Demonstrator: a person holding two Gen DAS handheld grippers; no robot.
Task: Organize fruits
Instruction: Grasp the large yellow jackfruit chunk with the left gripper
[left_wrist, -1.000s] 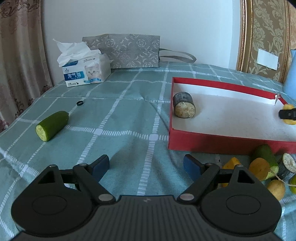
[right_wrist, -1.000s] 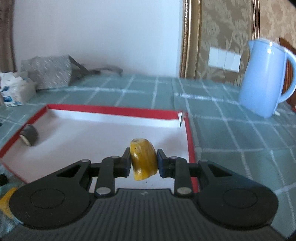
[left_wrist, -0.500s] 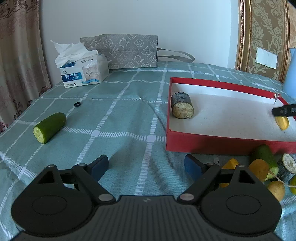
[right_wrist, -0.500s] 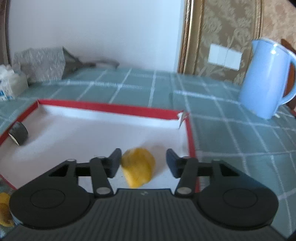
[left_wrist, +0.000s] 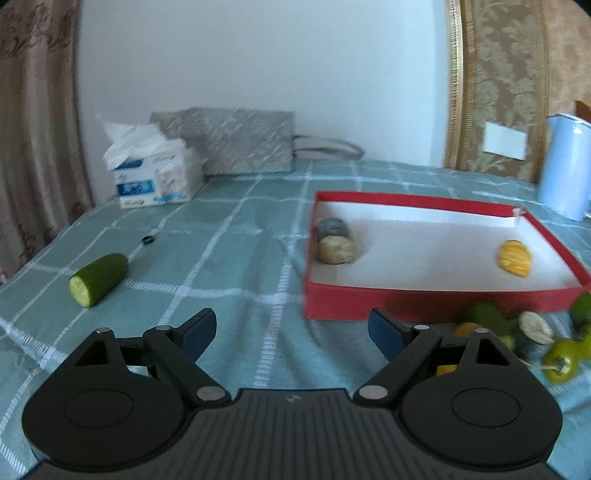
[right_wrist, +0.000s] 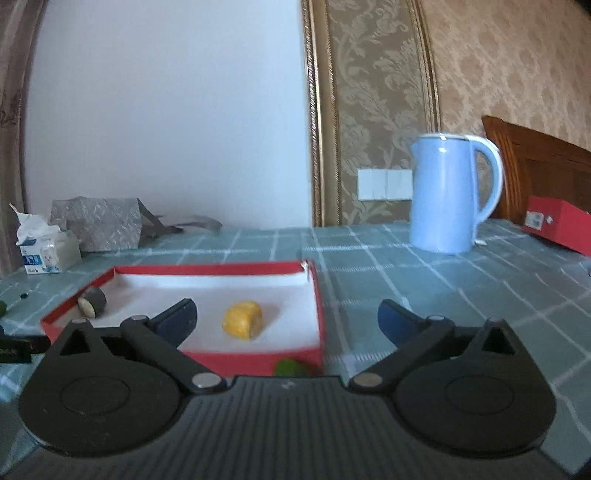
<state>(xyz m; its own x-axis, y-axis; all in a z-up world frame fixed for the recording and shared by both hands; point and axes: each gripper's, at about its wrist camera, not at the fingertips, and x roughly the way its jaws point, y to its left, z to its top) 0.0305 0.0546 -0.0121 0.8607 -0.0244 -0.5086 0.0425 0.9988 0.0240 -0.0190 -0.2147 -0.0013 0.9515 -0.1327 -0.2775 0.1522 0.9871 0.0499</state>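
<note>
Right wrist view: right gripper (right_wrist: 287, 320) fingers opening wide, nothing between them; yellow ridged fruit piece (right_wrist: 242, 324) lies inside the shallow red cardboard box (right_wrist: 317, 291). Left gripper (left_wrist: 291, 328) fingers spread, empty.

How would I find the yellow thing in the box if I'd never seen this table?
Look for the shallow red box with a white floor on the green checked tablecloth. Two pieces lie inside; the yellow piece sits alone near the end closest to the blue kettle. The other piece is dark-skinned with a pale cut face.
</note>
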